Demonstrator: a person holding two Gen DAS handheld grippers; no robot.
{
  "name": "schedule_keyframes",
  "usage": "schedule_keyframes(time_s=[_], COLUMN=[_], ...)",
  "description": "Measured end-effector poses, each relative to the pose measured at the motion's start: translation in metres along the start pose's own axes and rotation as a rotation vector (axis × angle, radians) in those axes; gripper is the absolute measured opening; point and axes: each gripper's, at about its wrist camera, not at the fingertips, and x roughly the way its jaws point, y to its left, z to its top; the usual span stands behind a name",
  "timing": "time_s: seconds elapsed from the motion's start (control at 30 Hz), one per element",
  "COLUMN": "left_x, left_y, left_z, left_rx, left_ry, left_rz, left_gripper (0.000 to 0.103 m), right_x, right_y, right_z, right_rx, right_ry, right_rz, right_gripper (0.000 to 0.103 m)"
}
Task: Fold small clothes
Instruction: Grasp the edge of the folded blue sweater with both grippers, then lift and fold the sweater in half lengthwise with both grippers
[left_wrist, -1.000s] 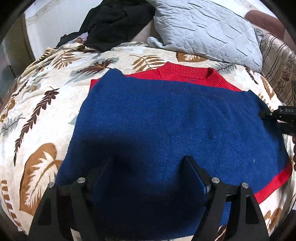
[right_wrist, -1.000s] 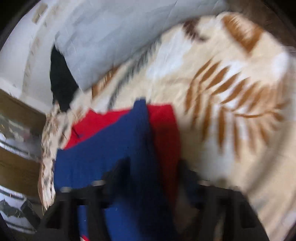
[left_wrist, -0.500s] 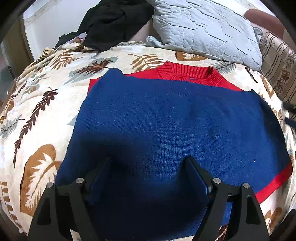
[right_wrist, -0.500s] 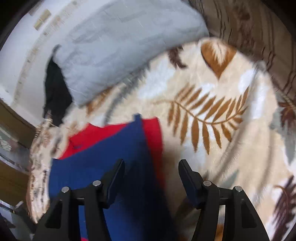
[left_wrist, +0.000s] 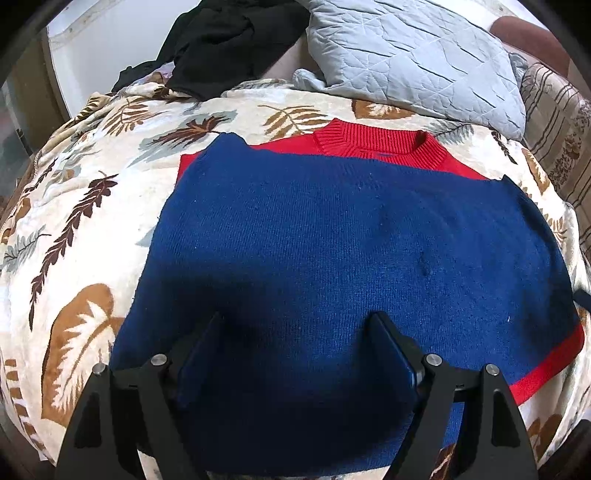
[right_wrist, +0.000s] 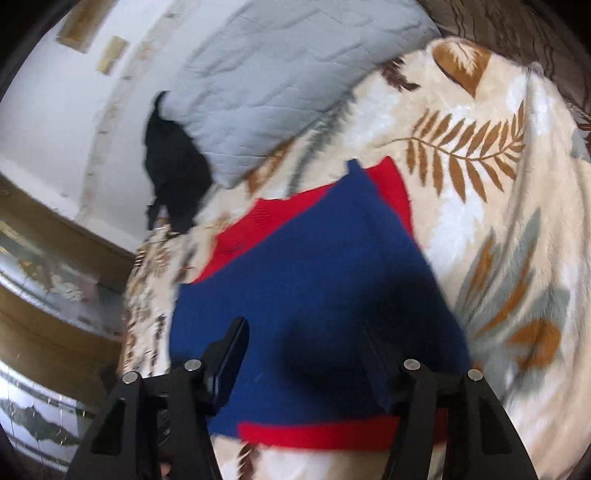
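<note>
Cream plush blanket printed with brown and grey leaves (left_wrist: 74, 229) covers the bed that carries everything. At the bed's far edge a pale grey quilted pillow (left_wrist: 417, 55) leans beside a heap of black cloth (left_wrist: 229, 40), with a white wall behind them; the right wrist view also shows wooden furniture along the bed's left edge, too blurred to tell more.

A small knitted sweater, navy blue with a red ribbed collar and red hem band (left_wrist: 351, 258), lies flat on the middle of the blanket, its lower blue part folded up over the red shoulders so the collar shows toward the pillow.

The left gripper (left_wrist: 295, 325) hangs over the sweater's near edge, jaws spread wide with only flat blue knit between them, nothing pinched. The right gripper (right_wrist: 306, 332) sits over the sweater's right side near the red hem band; its jaws have just been opening and now stand apart, the fabric lying loose beneath them, not clamped.
</note>
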Motion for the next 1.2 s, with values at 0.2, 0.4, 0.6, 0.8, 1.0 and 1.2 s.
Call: schedule_keyframes(time_s=[0.2, 0.4, 0.6, 0.8, 1.0, 1.2], left_x=[0.0, -0.001, 0.001, 0.001, 0.001, -0.019], left_y=[0.001, 0.002, 0.0, 0.0, 0.0, 0.003], left_z=[0.001, 0.003, 0.002, 0.003, 0.005, 0.007], left_rx=[0.001, -0.017, -0.004, -0.001, 0.003, -0.025], left_ry=[0.005, 0.021, 0.017, 0.02, 0.029, -0.024], left_rz=[-0.01, -0.012, 0.002, 0.002, 0.004, 0.001], left_gripper=[0.083, 0.083, 0.083, 0.083, 0.083, 0.083], right_x=[-0.002, -0.003, -0.004, -0.002, 0.018, 0.021], right_y=[-0.01, -0.043, -0.055, -0.046, -0.045, -0.045], right_z=[-0.079, -0.102, -0.077, -0.063, -0.048, -0.044], right_rx=[0.136, 0.315, 0.339, 0.287, 0.258, 0.261], right_ry=[0.098, 0.059, -0.052, -0.102, -0.074, -0.082], right_rz=[0.122, 0.143, 0.088, 0.082, 0.003, 0.012], right_gripper=[0.067, 0.067, 0.067, 0.047, 0.054, 0.059])
